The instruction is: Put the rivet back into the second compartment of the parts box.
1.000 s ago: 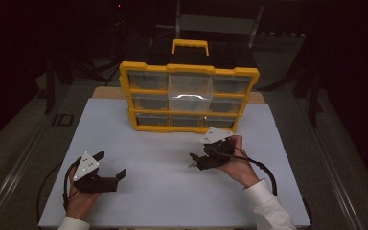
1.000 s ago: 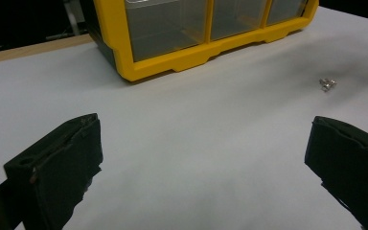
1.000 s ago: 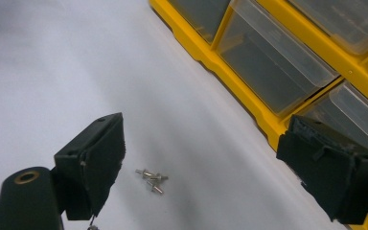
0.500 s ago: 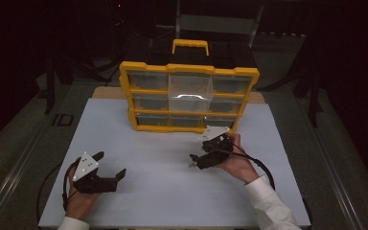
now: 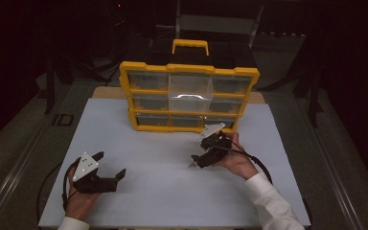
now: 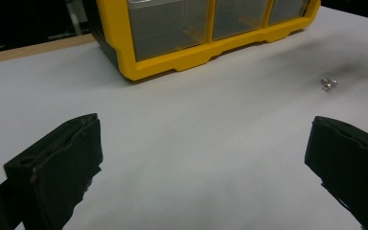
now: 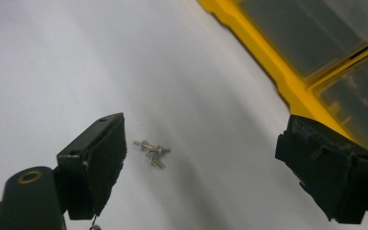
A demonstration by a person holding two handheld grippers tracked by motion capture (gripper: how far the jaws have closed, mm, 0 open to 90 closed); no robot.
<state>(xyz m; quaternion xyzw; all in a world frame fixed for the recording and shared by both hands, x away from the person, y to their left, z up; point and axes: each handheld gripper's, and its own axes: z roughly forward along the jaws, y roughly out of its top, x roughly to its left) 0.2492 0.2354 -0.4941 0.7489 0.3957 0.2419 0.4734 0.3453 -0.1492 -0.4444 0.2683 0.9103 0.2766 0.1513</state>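
No text, label or number can be read anywhere.

A big yellow box (image 5: 189, 68) stood up at the far side of a white sheet (image 5: 163, 196). The front of the box had three rows of clear little bins (image 5: 189, 86). A yellow handle (image 5: 189, 44) sat on top of the box. A brown wooden edge (image 5: 106, 92) peeked out just left of the box. Farther left of the box lay a small dark square (image 5: 62, 120).

yellow plastic drawer organizer (image 5: 189, 98): at the back of the white table (image 5: 148, 191) | small metal screws (image 7: 152, 152): on table before it, right of centre
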